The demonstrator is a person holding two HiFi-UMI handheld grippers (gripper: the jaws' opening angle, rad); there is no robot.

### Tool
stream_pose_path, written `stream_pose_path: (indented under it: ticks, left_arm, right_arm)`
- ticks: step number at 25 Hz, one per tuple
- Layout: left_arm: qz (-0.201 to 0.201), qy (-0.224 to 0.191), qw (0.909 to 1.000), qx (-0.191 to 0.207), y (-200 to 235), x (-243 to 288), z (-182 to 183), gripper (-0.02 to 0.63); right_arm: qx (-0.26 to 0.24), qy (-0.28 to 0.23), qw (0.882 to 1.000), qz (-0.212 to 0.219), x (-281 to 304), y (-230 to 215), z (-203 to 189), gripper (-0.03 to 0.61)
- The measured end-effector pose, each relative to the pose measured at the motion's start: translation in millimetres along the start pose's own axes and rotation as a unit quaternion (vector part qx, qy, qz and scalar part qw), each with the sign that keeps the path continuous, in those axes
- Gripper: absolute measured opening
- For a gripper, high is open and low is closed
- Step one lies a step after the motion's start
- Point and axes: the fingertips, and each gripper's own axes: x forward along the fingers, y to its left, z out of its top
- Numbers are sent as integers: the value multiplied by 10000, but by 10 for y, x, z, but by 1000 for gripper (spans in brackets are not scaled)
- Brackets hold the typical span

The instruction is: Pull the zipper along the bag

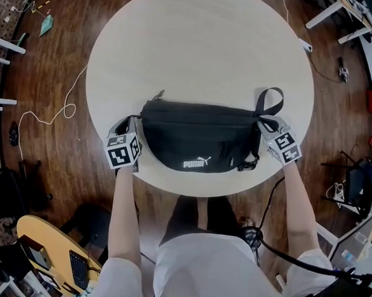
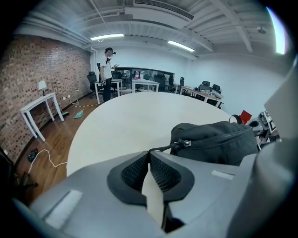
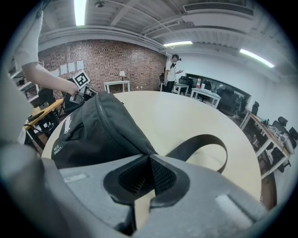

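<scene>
Left gripper (image 2: 149,152) is squeezing shut on the zipper cord (image 2: 162,148); right gripper (image 3: 149,157) is squeezing shut on the bag's (image 1: 199,139) other end.
White cable (image 1: 68,97) is lying on the wood floor (image 1: 53,61) nearby. Black bag is sitting at the round table's (image 1: 205,45) near edge, its strap (image 1: 272,100) looping out sideways.

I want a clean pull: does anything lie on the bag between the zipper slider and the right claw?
Nothing visible does. The top of the bag is bare from the zipper slider, near the left claw, to the right claw; the strap loops beyond it.
</scene>
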Motion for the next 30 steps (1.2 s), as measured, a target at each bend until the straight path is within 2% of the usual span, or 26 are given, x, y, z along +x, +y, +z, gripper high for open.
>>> stream_pose_path:
  ticks: [6,9,10,12,14,18,21,24,30]
  left_arm:
    - [-177,27,9995,-266,-102,-160,-103,46]
    - [-188,-103,9992,-340,-163,-294,-113,100]
    - [-194,-155,9990,-372,-182,-358,-112,126]
    - [-188,-250,9987,-402,-204,-511,-124,178]
    - [-193,-385,9982,-417,-216,-669,-129,219]
    - [-385,-709,9961,-364,-362,-993,-86,230]
    - [-589,-989,9931,-213,-623,-1291,-37,238]
    - [-671,-1523,9860,120,-946,-1753,81,235]
    - [-800,-2567,9609,663,-1640,-2700,330,233]
  right_arm:
    - [213,-132,9997,-25,-81,23,69,-3]
    - [242,-152,9995,-107,-175,57,97,16]
    - [290,-202,9992,-195,-228,57,109,47]
    - [407,-278,9978,-441,-355,48,106,174]
    - [489,-400,9955,-704,-516,40,122,215]
    - [869,-1341,9789,-1272,-982,170,481,239]
    - [978,-1956,9651,-1438,-1305,512,803,244]
    - [950,-2327,9581,-1372,-1594,973,980,244]
    - [732,-3064,9406,-1268,-2361,1658,1190,244]
